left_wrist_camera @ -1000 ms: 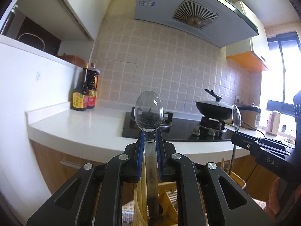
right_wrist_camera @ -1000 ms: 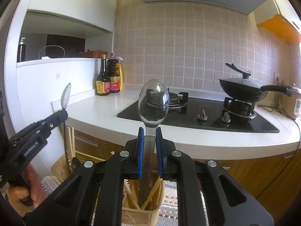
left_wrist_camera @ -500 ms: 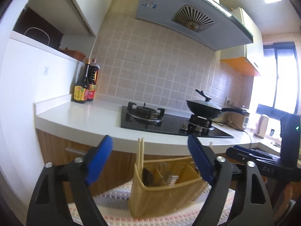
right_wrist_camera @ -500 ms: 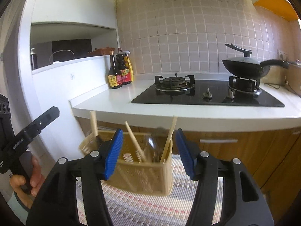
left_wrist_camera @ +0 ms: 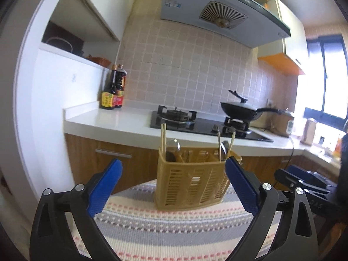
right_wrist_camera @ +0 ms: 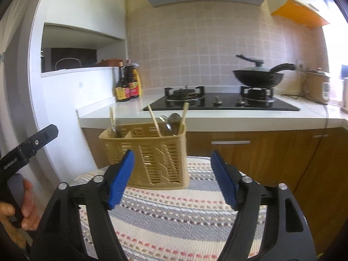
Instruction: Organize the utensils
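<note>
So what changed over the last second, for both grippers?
Both let go: the left gripper and right gripper each held a spoon upright, their jaws have just been opening, and nothing is between them now. Both backed away from the yellow slatted plastic utensil basket, which stayed put.

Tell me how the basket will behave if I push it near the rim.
The basket looks like light slotted plastic, so it probably slides easily. It stands tall on a soft woven mat, so a high push may tip it. The chopsticks would likely rattle.
</note>
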`<state>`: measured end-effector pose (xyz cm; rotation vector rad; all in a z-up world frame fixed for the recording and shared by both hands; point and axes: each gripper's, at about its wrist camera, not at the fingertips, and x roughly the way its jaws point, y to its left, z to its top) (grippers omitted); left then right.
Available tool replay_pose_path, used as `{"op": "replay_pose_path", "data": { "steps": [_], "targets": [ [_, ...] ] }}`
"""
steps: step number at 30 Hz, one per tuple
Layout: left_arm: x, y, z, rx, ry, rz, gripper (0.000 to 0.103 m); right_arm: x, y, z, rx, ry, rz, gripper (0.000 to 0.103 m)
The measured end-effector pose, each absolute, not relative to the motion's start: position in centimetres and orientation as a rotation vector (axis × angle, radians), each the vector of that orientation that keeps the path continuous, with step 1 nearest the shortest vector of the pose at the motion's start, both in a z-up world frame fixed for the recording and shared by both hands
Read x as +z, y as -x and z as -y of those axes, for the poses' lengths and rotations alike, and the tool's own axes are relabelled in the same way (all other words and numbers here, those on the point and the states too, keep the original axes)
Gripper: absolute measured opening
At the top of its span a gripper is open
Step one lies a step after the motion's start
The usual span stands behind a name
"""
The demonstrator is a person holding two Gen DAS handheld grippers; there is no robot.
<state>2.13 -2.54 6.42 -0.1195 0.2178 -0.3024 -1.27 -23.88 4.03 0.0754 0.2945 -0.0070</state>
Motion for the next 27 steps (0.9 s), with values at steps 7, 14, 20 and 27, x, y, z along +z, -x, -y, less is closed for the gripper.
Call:
{"op": "replay_pose_path", "data": {
  "steps": [7, 14, 20, 27],
  "targets": [
    [3.7, -0.7, 3.5, -0.227, 0.109, -0.206, 0.094, 1.7, 3.0, 22.9, -0.075, -0.036, -0.233, 0.077],
    [2.1, -0.2, 4.3, -0.161, 0.064, -0.164, 0.094, 0.7, 2.8, 23.3, -0.083, -0.030, -0.225, 0.084],
    [0.9, -0.7, 4.5, -0.124, 0.030, -0.186, 0.095, -0.3, 1.9, 23.3, -0.061, -0.022, -0.264, 0.086],
    [0.7, -1.3, 3.7, -0.102, 0.053, -0.213, 0.095, -0.3, 2.4, 23.1, -0.073, -0.008, -0.246, 0.092]
  ]
}}
